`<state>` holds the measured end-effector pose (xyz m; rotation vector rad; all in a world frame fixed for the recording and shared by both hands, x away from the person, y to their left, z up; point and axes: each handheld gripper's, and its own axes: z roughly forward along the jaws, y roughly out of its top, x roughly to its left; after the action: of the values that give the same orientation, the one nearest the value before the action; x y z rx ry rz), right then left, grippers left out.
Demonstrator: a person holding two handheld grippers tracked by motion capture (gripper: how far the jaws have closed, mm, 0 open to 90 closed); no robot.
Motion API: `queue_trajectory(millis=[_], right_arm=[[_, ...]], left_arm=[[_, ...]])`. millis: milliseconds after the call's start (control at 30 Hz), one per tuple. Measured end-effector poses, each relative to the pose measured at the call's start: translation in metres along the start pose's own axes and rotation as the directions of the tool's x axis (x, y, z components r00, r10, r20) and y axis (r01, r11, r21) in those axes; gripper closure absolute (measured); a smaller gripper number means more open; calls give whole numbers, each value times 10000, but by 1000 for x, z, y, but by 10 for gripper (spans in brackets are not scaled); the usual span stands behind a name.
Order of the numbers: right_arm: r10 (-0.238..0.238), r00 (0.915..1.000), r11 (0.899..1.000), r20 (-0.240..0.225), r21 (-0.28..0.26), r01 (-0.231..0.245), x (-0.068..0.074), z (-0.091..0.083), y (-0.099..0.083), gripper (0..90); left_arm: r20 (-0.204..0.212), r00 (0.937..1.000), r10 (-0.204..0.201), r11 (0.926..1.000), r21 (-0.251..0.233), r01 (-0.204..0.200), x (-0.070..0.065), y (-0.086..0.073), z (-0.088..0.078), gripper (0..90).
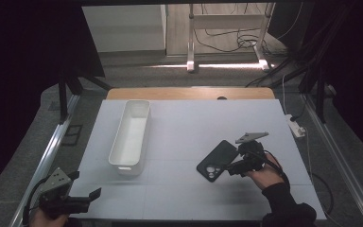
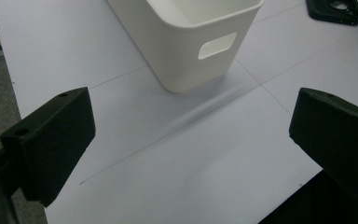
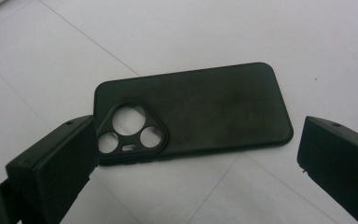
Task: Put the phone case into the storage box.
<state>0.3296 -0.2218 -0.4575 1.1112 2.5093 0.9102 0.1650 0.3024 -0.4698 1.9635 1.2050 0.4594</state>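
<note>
white bin [image 1: 131, 137], white table [image 1: 194, 189], power strip [image 1: 295, 126]

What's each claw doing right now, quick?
Left claw: open, holding nothing.
Right claw: open, straddling the black phone case, not gripping it.

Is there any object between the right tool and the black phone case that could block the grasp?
Nothing visible does. The right tool is open, its jaws standing on either side of the phone case, which lies flat on the white table with only bare surface around it.
</note>
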Motion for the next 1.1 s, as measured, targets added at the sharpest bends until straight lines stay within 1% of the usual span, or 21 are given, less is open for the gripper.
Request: queue_trajectory(millis=[267, 400, 467, 567, 667, 700, 733, 767, 833, 933, 967, 1033, 1067, 1100], right_arm=[[-135, 9999, 9997, 103, 182, 133, -1, 12, 13, 0], [-91, 9999, 9995, 67, 307, 89, -1, 17, 18, 0], [-243, 9997, 9988, 71, 417, 240, 1, 23, 22, 0], [-266, 9996, 9983, 131, 518, 259, 2, 26, 24, 0], [-572, 9983, 9955, 86, 767, 564, 4, 32, 26, 0], [-498, 9986, 9957, 159, 788, 484, 4, 33, 27, 0], [-441, 9990, 9954, 118, 858, 430, 4, 35, 28, 0], [-460, 9989, 9942, 59, 974, 452, 4, 35, 29, 0], [-473, 9989, 9938, 77, 1015, 462, 4, 36, 29, 0], [-233, 9997, 9922, 28, 1223, 228, 3, 37, 32, 162], [-227, 9997, 9912, 37, 1309, 220, 2, 37, 32, 258], [-209, 9997, 9904, -84, 1366, 219, 1, 37, 33, 374], [-177, 9997, 9898, -144, 1412, 195, 1, 37, 33, 472], [-166, 9993, 9891, -323, 1458, 211, 0, 37, 33, 541]], left_arm=[[9, 10000, 8, 10000, -2, -8, 0, 0, 0, 11], [14, 10000, 9, 10000, 1, -9, 0, 0, 0, 10], [31, 10000, 4, 10000, 0, -4, 0, 0, 0, 11], [22, 10000, 10, 10000, -5, -10, 0, 0, 0, 11], [31, 10000, 25, 10000, 8, -25, 0, 0, 0, 11], [36, 10000, 27, 10000, 8, -27, 0, 0, 0, 11], [38, 10000, 27, 10000, 8, -27, 0, 0, 0, 11], [50, 10000, 26, 10000, 18, -26, 0, 0, 0, 11], [55, 10000, 26, 10000, 17, -26, 0, 0, 0, 11], [64, 10000, 25, 10000, 14, -25, 0, 0, 0, 11], [65, 10000, 29, 10000, 14, -29, 0, 0, 0, 11], [68, 10000, 34, 10000, 19, -34, 0, 0, 0, 11], [69, 10000, 34, 10000, 21, -34, 0, 0, 0, 11], [71, 10000, 37, 10000, 21, -37, 0, 0, 0, 11]])
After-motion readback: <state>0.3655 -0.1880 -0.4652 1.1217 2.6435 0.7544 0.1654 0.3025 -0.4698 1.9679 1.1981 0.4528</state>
